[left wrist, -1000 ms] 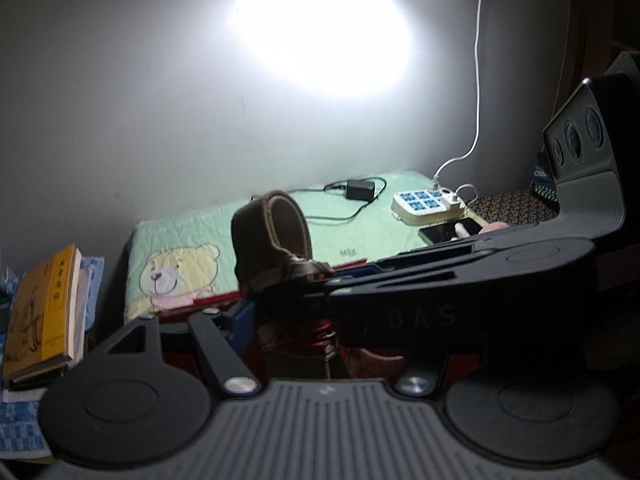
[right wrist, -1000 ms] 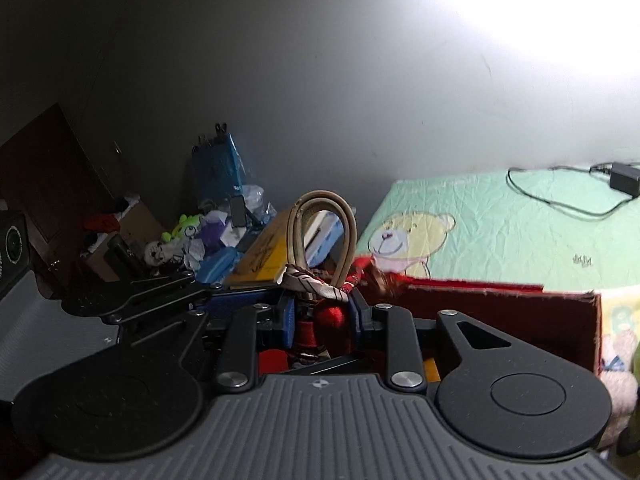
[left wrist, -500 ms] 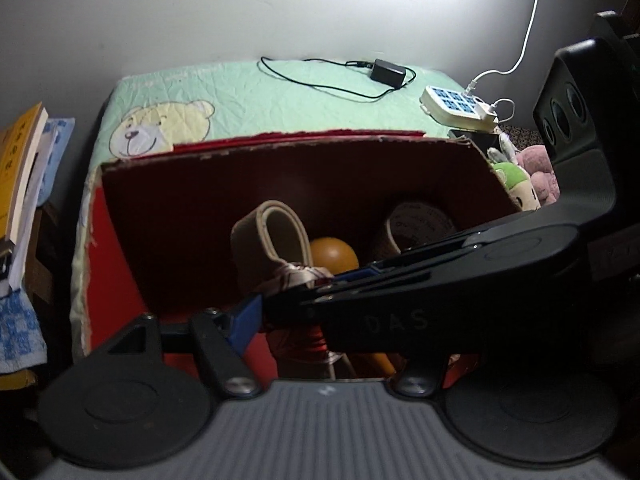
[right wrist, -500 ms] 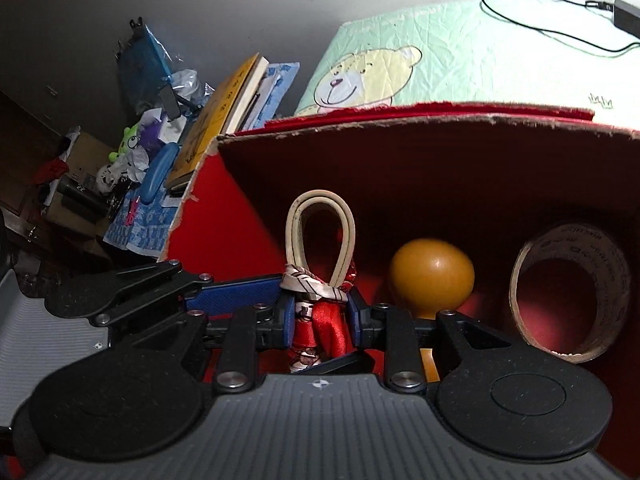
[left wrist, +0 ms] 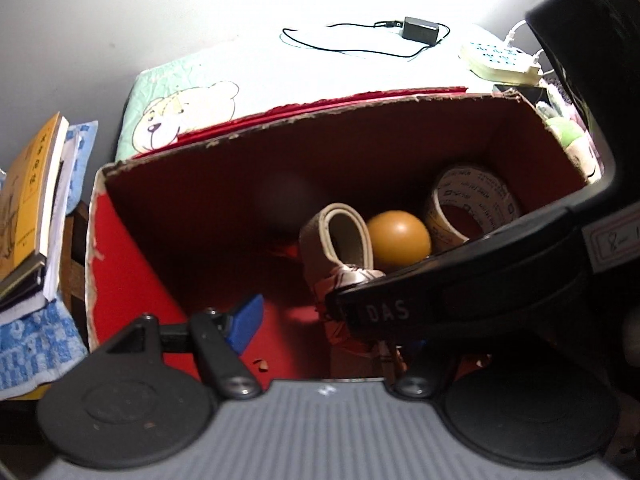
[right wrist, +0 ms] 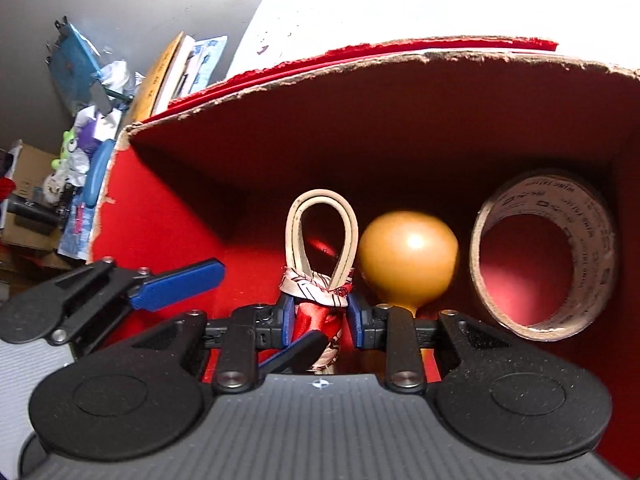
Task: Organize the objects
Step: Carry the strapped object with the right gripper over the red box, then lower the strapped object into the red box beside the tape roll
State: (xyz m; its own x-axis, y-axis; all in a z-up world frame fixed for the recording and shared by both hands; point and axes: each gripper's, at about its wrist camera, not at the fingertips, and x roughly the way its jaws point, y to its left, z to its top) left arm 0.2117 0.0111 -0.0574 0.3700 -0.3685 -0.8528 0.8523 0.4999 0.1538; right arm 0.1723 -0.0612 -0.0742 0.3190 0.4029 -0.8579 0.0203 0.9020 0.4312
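A red cardboard box [left wrist: 132, 264] [right wrist: 160, 216] lies open below both grippers. Inside it are an orange ball [left wrist: 398, 238] [right wrist: 408, 256] and a roll of tape [left wrist: 472, 208] [right wrist: 544, 256]. My right gripper [right wrist: 320, 316] is shut on a red patterned cloth bundle with a beige looped strap [right wrist: 322, 236] [left wrist: 344, 240], held low inside the box next to the ball. My left gripper [left wrist: 316, 320] is open; its blue left finger [left wrist: 248, 320] stands apart from the bundle, and its right finger is hidden behind the right gripper's body [left wrist: 500, 272].
The box stands on a green bear-print mat [left wrist: 184, 116]. Books [left wrist: 28, 208] and a blue towel [left wrist: 36, 344] lie to the left. A power strip [left wrist: 500, 60], an adapter with cable [left wrist: 420, 28] and plush toys [left wrist: 568, 136] lie behind and right.
Both grippers have tilted down and lowered the bundle from above the mat into the box. My left gripper has opened and let go of the bundle; the right still holds it.
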